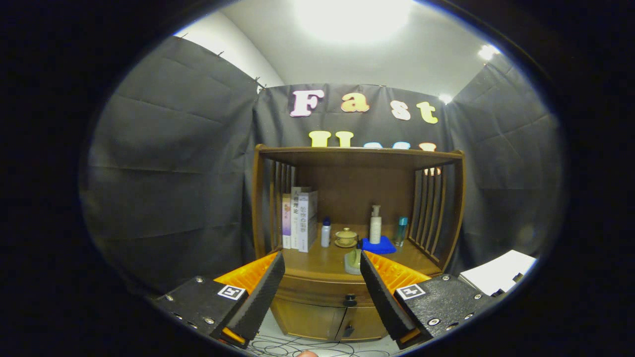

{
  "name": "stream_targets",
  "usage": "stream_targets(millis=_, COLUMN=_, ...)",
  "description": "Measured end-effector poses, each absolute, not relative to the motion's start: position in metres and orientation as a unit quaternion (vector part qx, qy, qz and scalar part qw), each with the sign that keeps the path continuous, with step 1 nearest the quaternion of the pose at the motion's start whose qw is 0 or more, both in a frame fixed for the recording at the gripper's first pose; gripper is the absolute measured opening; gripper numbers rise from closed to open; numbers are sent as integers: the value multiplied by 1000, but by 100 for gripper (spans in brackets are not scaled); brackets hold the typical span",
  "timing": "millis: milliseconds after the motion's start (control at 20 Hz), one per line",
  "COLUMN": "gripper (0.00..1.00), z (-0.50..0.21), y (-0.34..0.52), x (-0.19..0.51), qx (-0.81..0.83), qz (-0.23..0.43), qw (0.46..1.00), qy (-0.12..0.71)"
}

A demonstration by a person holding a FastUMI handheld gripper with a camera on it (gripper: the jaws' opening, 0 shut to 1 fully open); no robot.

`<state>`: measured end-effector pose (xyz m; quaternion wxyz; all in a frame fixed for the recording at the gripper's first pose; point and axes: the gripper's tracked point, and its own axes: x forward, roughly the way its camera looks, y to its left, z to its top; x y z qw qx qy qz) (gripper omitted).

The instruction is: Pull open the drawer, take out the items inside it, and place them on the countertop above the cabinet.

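A wooden cabinet [357, 198] stands ahead against the booth wall. Its drawer [322, 290] sits closed under the countertop [322, 265], with a dark round knob [350, 299] on its front. My gripper [321, 285] is open, well short of the cabinet, and holds nothing. The knob shows between the fingers, nearer the right one. What lies inside the drawer is hidden. On the countertop near its front edge rests a small pale green holder [353, 262].
On the countertop stand books [299, 224], a small white bottle [325, 232], a lidded yellow cup [346, 237], a pump bottle [375, 225] on a blue cloth [379, 245], and a teal bottle [402, 230]. Two lower doors [327, 322], floor cables [297, 347], white box [496, 275] at right.
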<state>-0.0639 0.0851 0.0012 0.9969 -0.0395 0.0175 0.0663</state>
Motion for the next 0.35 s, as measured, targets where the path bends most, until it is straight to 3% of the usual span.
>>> stream_targets(millis=350, gripper=94, z=23, y=108, x=-89, qx=-75, qz=67, qw=995, qy=-23)
